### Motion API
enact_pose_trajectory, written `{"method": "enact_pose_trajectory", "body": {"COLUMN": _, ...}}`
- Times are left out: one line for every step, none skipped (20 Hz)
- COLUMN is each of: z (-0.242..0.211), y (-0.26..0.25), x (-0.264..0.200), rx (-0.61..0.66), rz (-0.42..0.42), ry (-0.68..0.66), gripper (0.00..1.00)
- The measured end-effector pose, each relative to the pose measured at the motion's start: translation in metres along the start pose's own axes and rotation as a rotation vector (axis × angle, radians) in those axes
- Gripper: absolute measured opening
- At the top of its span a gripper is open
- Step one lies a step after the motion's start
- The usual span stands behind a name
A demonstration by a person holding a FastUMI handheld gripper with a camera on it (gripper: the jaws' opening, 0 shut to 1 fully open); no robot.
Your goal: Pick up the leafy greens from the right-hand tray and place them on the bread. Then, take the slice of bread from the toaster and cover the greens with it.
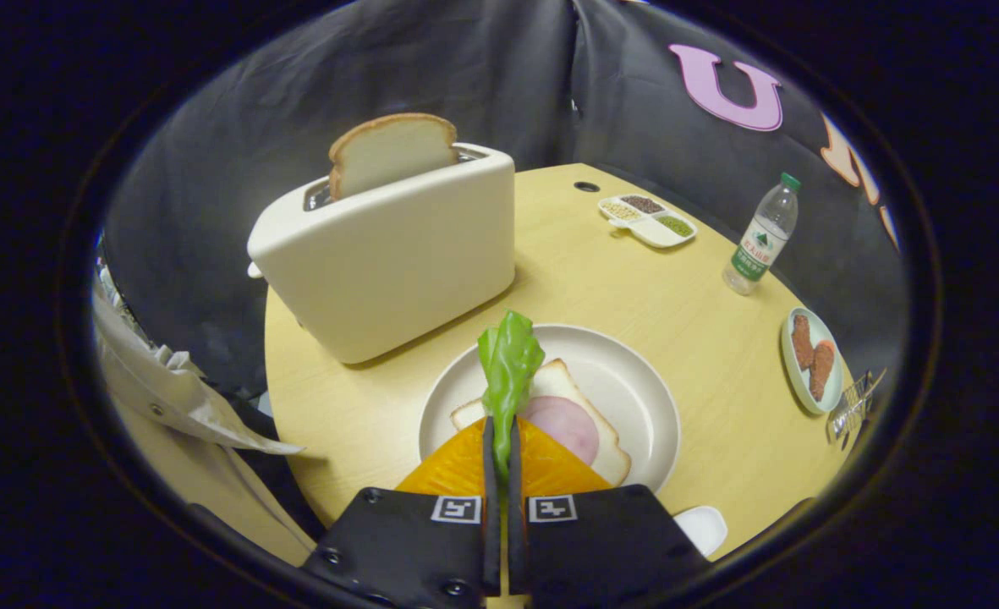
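Note:
My gripper (pixel 503 440) is shut on a green leaf (pixel 509 364), which sticks up from between the fingers. It hangs above a white plate (pixel 634 372) that holds a slice of bread (pixel 605 431) topped with a round of pink ham (pixel 562 423). Beyond the plate to the left stands a cream toaster (pixel 389 254) with a second slice of bread (pixel 391 152) upright in its slot.
On the round wooden table (pixel 677 288), a divided dish of grains (pixel 647 218) sits at the back. A water bottle (pixel 761 237) stands to the right, and a small plate with two brown patties (pixel 812 359) lies nearer. A pale sleeve (pixel 169 389) shows at the left.

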State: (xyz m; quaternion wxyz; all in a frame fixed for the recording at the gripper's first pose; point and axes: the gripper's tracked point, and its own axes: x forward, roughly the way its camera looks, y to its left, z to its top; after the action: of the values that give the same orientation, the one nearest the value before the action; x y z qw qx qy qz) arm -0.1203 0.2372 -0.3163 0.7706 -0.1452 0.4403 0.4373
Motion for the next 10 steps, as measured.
{"method": "enact_pose_trajectory", "body": {"z": -0.001, "y": -0.002, "x": 0.002, "rx": 0.004, "rz": -0.001, "ry": 0.004, "gripper": 0.13}}
{"method": "enact_pose_trajectory", "body": {"z": -0.001, "y": -0.006, "x": 0.004, "rx": 0.001, "rz": -0.012, "ry": 0.007, "gripper": 0.13}}
{"method": "enact_pose_trajectory", "body": {"z": -0.002, "y": -0.011, "x": 0.005, "rx": -0.005, "rz": -0.025, "ry": 0.018, "gripper": 0.13}}
{"method": "enact_pose_trajectory", "body": {"z": -0.006, "y": -0.016, "x": 0.008, "rx": -0.011, "rz": -0.036, "ry": 0.030, "gripper": 0.21}}
{"method": "enact_pose_trajectory", "body": {"z": -0.008, "y": -0.021, "x": 0.009, "rx": -0.018, "rz": -0.054, "ry": 0.036, "gripper": 0.28}}
{"method": "enact_pose_trajectory", "body": {"z": -0.010, "y": -0.024, "x": 0.009, "rx": -0.021, "rz": -0.064, "ry": 0.047, "gripper": 0.29}}
{"method": "enact_pose_trajectory", "body": {"z": -0.013, "y": -0.025, "x": 0.010, "rx": -0.021, "rz": -0.063, "ry": 0.056, "gripper": 0.30}}
{"method": "enact_pose_trajectory", "body": {"z": -0.015, "y": -0.025, "x": 0.011, "rx": -0.025, "rz": -0.067, "ry": 0.063, "gripper": 0.32}}
{"method": "enact_pose_trajectory", "body": {"z": -0.016, "y": -0.025, "x": 0.012, "rx": -0.032, "rz": -0.065, "ry": 0.068, "gripper": 0.35}}
{"method": "enact_pose_trajectory", "body": {"z": -0.019, "y": -0.024, "x": 0.013, "rx": -0.036, "rz": -0.062, "ry": 0.079, "gripper": 0.37}}
